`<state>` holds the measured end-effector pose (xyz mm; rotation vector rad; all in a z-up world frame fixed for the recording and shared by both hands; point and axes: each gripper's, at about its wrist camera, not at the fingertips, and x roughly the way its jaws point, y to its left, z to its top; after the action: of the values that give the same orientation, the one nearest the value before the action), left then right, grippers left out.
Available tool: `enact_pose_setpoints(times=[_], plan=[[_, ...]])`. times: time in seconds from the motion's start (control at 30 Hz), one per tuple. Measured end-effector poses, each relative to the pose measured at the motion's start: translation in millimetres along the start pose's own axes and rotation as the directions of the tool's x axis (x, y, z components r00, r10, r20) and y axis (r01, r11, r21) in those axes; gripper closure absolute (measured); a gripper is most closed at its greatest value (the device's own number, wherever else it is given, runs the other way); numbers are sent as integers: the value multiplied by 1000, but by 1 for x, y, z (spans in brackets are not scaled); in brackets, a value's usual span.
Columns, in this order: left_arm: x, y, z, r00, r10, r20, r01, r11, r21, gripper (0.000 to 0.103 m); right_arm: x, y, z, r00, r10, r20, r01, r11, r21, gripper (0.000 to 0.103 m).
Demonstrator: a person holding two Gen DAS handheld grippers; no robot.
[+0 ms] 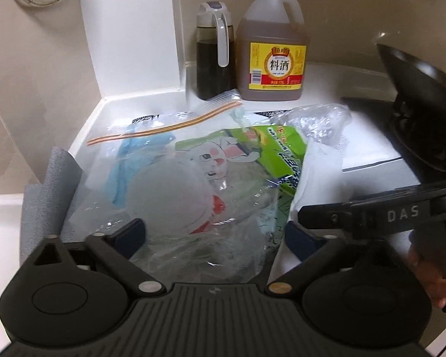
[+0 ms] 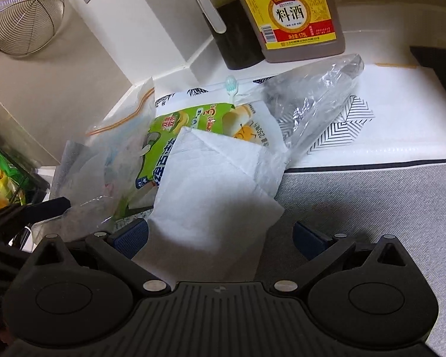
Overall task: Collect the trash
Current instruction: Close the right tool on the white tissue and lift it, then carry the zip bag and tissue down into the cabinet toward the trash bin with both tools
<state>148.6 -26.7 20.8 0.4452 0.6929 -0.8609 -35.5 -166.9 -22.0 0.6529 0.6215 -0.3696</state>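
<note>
The trash lies in a loose heap on the white counter [image 1: 327,77], in the corner below the bottles: a clear zip bag [image 1: 151,154] with an orange seal strip, a green snack wrapper [image 1: 270,151] printed with a cartoon rabbit, a crumpled clear plastic bag [image 2: 312,95], a white paper towel [image 2: 211,184] and a small toothbrush [image 2: 230,84] poking up behind the wrapper. The left gripper [image 1: 215,238] hangs over the zip bag with its jaws wide apart, plastic lying between the blue pads but not pinched. The right gripper [image 2: 220,238] is spread open too, the paper towel's near end between its fingers, untouched. Behind the heap stand a jug of cooking wine [image 1: 272,50] and a dark sauce dispenser [image 1: 214,56], touching. A wire strainer [image 2: 23,15] hangs on the wall.
</note>
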Motion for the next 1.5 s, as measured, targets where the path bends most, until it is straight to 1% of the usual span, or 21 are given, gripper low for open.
enact_pose_setpoints(times=[0.03, 0.07, 0.1, 0.13, 0.17, 0.2, 0.23, 0.33, 0.37, 0.5, 0.63, 0.67, 0.7, 0.83, 0.97, 1.07, 1.13, 1.27, 1.33, 1.4, 1.5], plan=[[-1, -2, 1, 1000, 12, 0, -12, 1000, 16, 24, -1, -1, 0, 1000, 16, 4, -16, 1000, 8, 1], [-1, -2, 2, 1000, 12, -6, -12, 1000, 26, 28, -2, -1, 0, 999, 34, 9, -35, 999, 9, 4], [-3, -3, 3, 1000, 10, -10, -10, 1000, 25, 34, -4, -1, 0, 999, 40, 15, -40, 999, 7, 14], [-4, -2, 5, 1000, 3, -15, -2, 1000, 15, 43, -5, 0, -1, 999, 36, 18, -36, 999, -2, 30], [-5, -1, 7, 1000, -6, -21, 6, 1000, 3, 48, -6, 1, -1, 999, 28, 20, -28, 1000, -12, 39], [-6, -1, 8, 999, -16, -32, 16, 1000, -8, 58, -7, 2, -1, 1000, 19, 25, -18, 1000, -19, 55], [-7, 0, 9, 999, -23, -43, 22, 1000, -22, 61, -8, 2, -2, 999, 27, 31, -26, 999, -20, 70], [-9, 4, 9, 998, -21, -55, 18, 998, -57, 65, -13, 3, -2, 998, 53, 42, -52, 998, -27, 87], [-10, 4, 9, 998, -23, -56, 19, 998, -67, 66, -16, 5, -3, 997, 53, 53, -51, 998, -41, 90], [-19, 8, 7, 999, -23, -46, 18, 995, -97, 70, -30, 16, -5, 992, 66, 106, -54, 992, -112, 95], [-30, 8, 7, 999, -21, -29, 18, 993, -117, 72, -46, 27, -7, 985, 86, 149, -58, 982, -181, 95], [-34, 8, 7, 1000, -24, -21, 21, 992, -121, 73, -50, 29, -7, 984, 91, 156, -60, 979, -194, 95], [-38, 7, 6, 1000, -24, -10, 23, 992, -124, 76, -53, 31, -7, 982, 95, 164, -61, 977, -205, 95], [-58, 9, 6, 999, -28, 43, 34, 989, -143, 78, -64, 36, -7, 976, 111, 185, -68, 972, -224, 95], [-92, 18, 1, 994, -26, 106, 47, 978, -202, 82, -79, 41, -8, 970, 143, 195, -95, 967, -236, 95], [-125, 26, -7, 989, -26, 146, 61, 968, -242, 82, -93, 47, -12, 963, 191, 189, -139, 956, -258, 95], [-145, 29, -16, 988, -19, 155, 58, 966, -251, 82, -103, 52, -15, 957, 231, 175, -176, 943, -281, 95], [-181, 28, -38, 991, -20, 132, 52, 969, -243, 82, -123, 61, -22, 932, 341, 128, -282, 898, -338, 95], [-195, 23, -52, 994, -30, 106, 53, 973, -224, 82, -130, 66, -26, 912, 401, 83, -345, 861, -373, 95], [-203, 18, -65, 996, -46, 76, 61, 977, -205, 82, -133, 69, -32, 890, 455, 30, -411, 828, -381, 95], [-209, 10, -84, 997, -74, 22, 77, 975, -210, 82, -133, 76, -43, 861, 506, -44, -481, 785, -390, 95]])
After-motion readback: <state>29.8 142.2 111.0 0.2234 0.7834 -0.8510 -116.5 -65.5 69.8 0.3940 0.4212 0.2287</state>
